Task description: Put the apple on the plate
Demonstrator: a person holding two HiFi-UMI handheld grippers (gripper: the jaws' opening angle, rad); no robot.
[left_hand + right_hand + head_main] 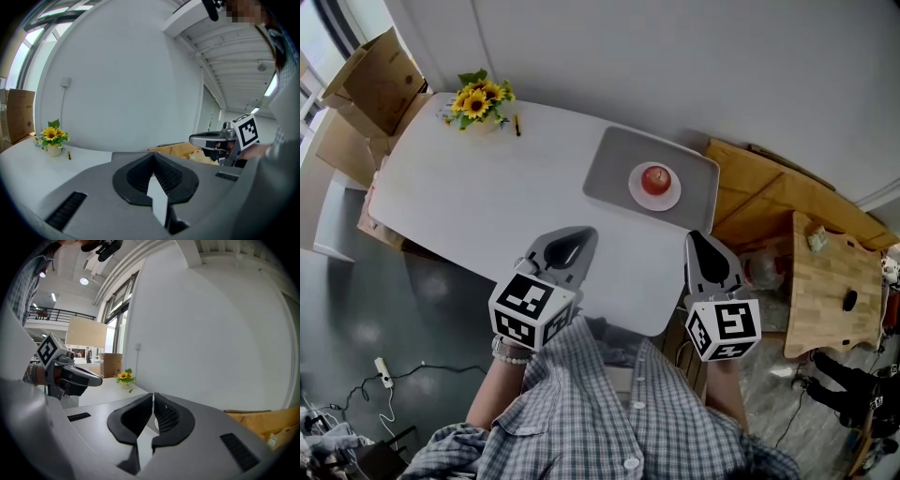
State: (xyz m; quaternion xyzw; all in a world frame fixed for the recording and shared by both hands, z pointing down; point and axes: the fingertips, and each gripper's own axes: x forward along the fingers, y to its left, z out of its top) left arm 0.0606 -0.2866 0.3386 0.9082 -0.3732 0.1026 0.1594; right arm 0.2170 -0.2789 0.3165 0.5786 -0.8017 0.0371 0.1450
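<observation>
A red apple (655,179) rests on a small white plate (669,201), which sits on a grey mat (614,166) at the far right of the white table (478,206). My left gripper (580,236) hovers over the table's near edge, shut and empty, well short of the mat. My right gripper (700,236) hangs just off the table's near right corner, also shut with nothing held. In the left gripper view the jaws (153,157) meet tip to tip, as they do in the right gripper view (153,396). Neither gripper view shows the apple.
A pot of sunflowers (478,100) with a pencil (517,124) beside it stands at the table's far left corner. Cardboard boxes (375,89) lie left of the table. Wooden furniture (825,281) stands close on the right. Cables (389,380) lie on the floor.
</observation>
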